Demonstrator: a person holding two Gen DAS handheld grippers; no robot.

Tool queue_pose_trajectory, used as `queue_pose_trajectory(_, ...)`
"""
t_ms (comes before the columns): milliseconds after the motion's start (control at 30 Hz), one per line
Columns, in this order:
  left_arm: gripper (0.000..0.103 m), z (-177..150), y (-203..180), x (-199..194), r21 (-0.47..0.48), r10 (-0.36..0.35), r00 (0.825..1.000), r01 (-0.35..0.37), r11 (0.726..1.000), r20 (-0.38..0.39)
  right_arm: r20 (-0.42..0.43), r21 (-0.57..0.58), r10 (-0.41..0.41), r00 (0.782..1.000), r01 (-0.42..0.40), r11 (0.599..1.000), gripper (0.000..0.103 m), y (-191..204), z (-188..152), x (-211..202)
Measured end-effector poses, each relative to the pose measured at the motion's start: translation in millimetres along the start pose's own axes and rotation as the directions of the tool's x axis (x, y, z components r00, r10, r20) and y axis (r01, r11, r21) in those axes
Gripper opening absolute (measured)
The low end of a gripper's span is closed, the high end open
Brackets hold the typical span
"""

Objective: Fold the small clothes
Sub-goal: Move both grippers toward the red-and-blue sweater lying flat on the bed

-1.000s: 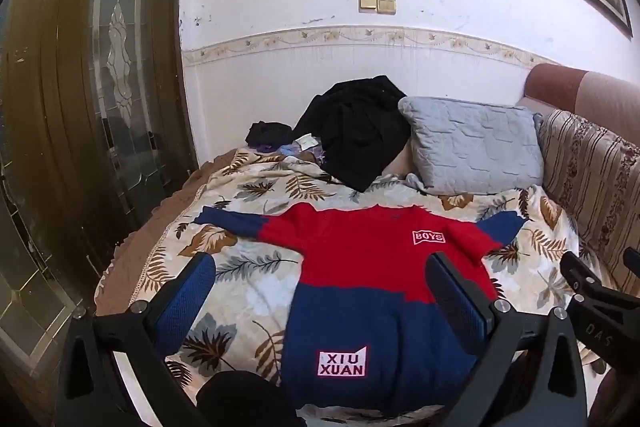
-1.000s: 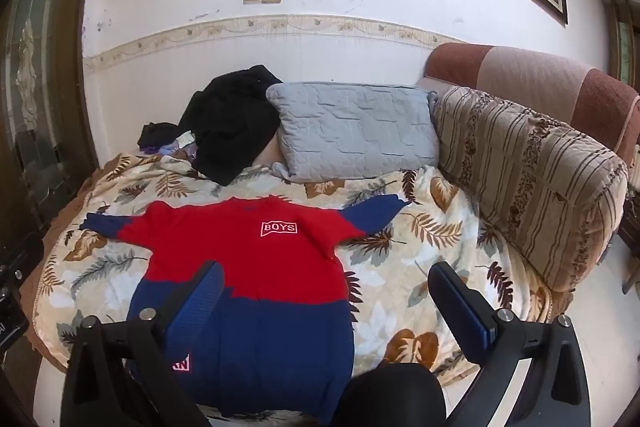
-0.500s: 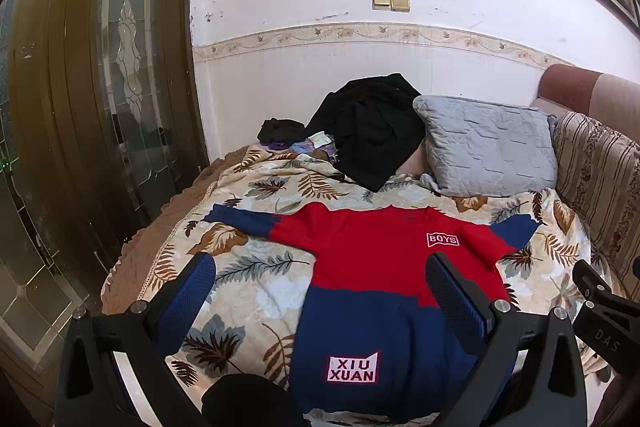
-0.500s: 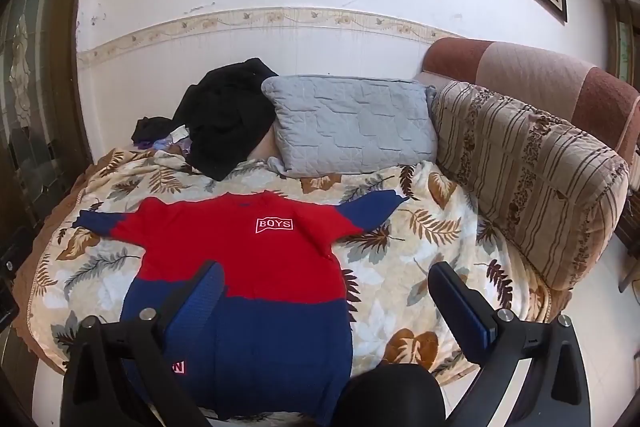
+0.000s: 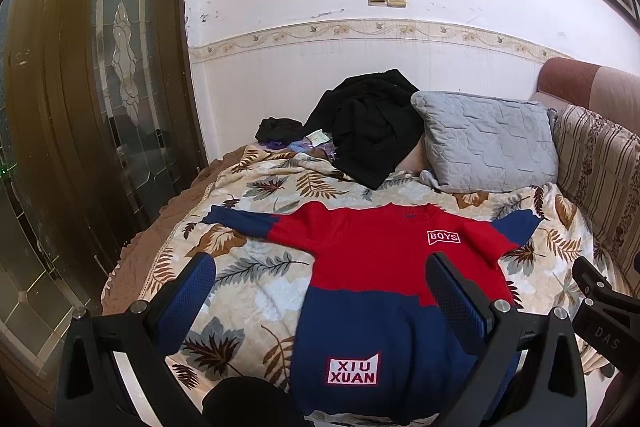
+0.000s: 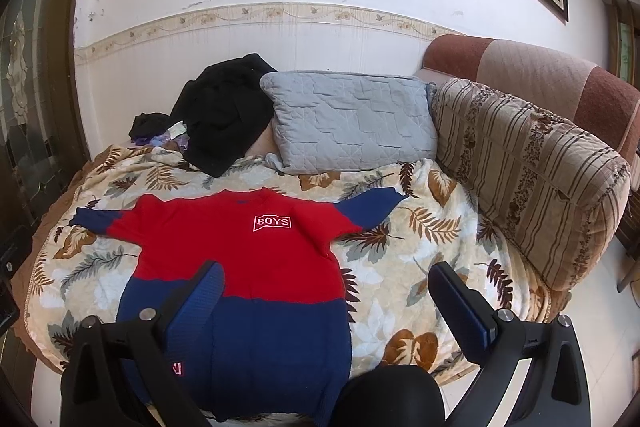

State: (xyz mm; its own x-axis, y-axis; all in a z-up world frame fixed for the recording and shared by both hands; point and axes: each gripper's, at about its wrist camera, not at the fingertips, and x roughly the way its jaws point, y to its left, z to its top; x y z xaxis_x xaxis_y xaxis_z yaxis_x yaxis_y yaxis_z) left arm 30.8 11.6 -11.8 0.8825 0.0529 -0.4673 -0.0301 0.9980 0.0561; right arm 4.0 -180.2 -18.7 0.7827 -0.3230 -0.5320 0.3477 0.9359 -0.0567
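A small red and navy sweater (image 5: pixel 384 267) (image 6: pixel 248 259) lies spread flat on a leaf-print blanket (image 5: pixel 256 283) (image 6: pixel 404 251), sleeves out to both sides, with "BOYS" on the chest and "XIU XUAN" near the hem. My left gripper (image 5: pixel 320 291) hovers open above the sweater's lower left part, holding nothing. My right gripper (image 6: pixel 326 291) is open too, over the sweater's lower right side and the blanket. Neither touches the cloth. Part of the right gripper's black frame shows at the left wrist view's right edge.
A grey quilted pillow (image 6: pixel 352 119) and a heap of black clothes (image 6: pixel 224 111) lie at the back against the wall. A striped bolster (image 6: pixel 528 171) runs along the right. A dark wooden door with glass (image 5: pixel 92 99) stands left of the bed.
Both grippers have drawn back and risen a little, so the sweater and bed sit lower and smaller in view. Jaws remain open, and the sweater has not moved.
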Motion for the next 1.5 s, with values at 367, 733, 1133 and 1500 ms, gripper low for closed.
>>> queue_pose_trajectory(367, 0.103, 1.2, -5.5, 3.9, 0.014, 0.003, 1.0, -0.003, 1.0, -0.001, -0.009, -0.001, 0.0, 1.0, 0.0, 1.0, 0.103, -0.6, 0.3, 3.2)
queue_pose_trajectory(733, 0.103, -5.8, -4.2, 4.9, 0.028, 0.018, 1.0, -0.018, 0.999, 0.002, -0.021, 0.001, 0.003, 1.0, -0.003, 1.0, 0.103, -0.2, 0.1, 6.9)
queue_pose_trajectory(1133, 0.103, -8.1, -3.5, 11.2, 0.028, 0.037, 0.999, -0.036, 0.999, -0.022, -0.037, -0.004, 0.009, 0.999, -0.009, 1.0, 0.103, 4.3, -2.0, 10.1)
queue_pose_trajectory(1500, 0.103, -8.6, -5.2, 18.3, 0.03, 0.046, 0.998, -0.045, 0.999, -0.039, -0.047, -0.011, 0.014, 0.999, -0.015, 1.0, 0.103, 6.2, -3.8, 15.4)
